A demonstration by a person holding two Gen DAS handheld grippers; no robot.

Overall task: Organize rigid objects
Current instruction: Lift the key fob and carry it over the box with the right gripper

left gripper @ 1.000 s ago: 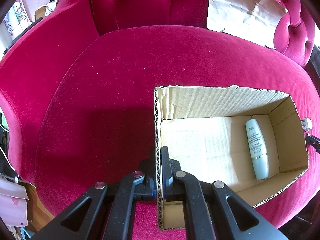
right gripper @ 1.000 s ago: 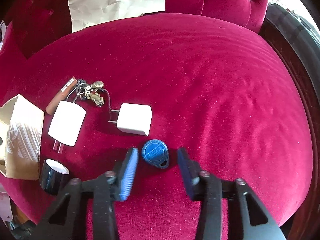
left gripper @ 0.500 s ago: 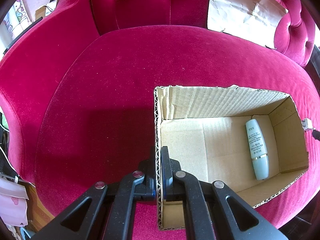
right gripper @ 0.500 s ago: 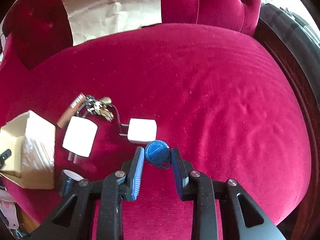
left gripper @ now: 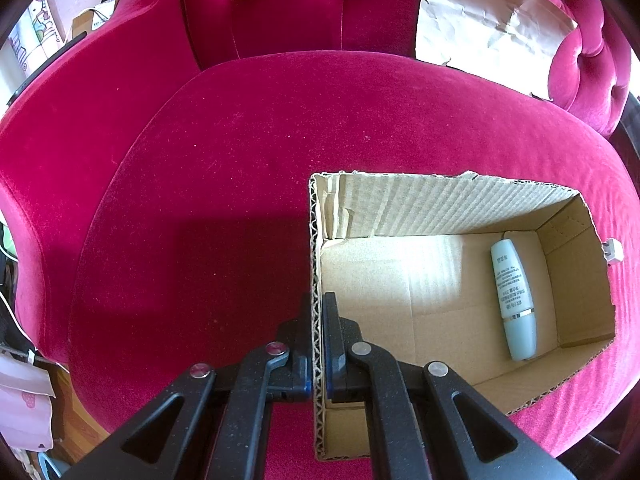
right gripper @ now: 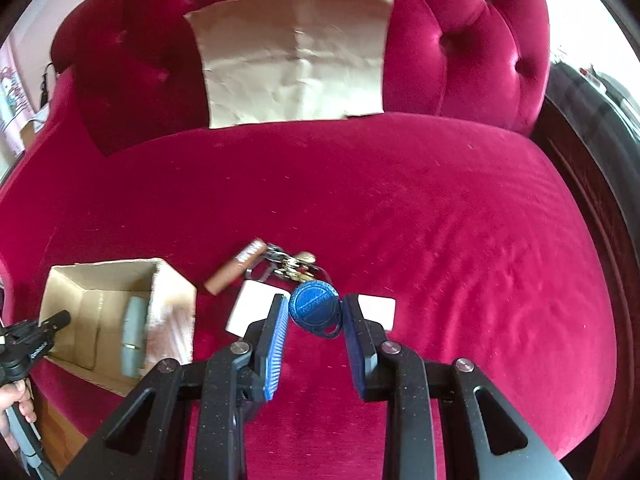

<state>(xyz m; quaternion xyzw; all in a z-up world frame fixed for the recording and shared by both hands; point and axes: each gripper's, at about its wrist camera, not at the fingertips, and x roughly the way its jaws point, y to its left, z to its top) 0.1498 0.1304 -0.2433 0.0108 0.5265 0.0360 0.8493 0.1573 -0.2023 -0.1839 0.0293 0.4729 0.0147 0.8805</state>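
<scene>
My right gripper (right gripper: 314, 312) is shut on a round blue key fob (right gripper: 316, 309), held clear above the red velvet seat. Under it lie two white chargers (right gripper: 250, 310), partly hidden by the fingers, a brown tube (right gripper: 234, 267) and a bunch of keys (right gripper: 290, 266). At the left stands the open cardboard box (right gripper: 100, 276) with a pale blue bottle (right gripper: 134, 336) inside. My left gripper (left gripper: 319, 344) is shut on the box's left wall (left gripper: 316, 248); the bottle (left gripper: 514, 300) lies at the box's right end. The left gripper (right gripper: 36, 336) also shows at the box's far side.
A crumpled sheet of brown paper (right gripper: 294, 58) leans on the tufted backrest. A white charger (left gripper: 614, 250) peeks past the box's right wall. The seat's dark wooden edge (right gripper: 592, 184) runs down the right. A hand (right gripper: 16, 404) holds the left tool at the lower left.
The right gripper closed on the blue fob and lifted it off the seat, tilting up so more of the backrest shows. The left gripper and box stayed put.
</scene>
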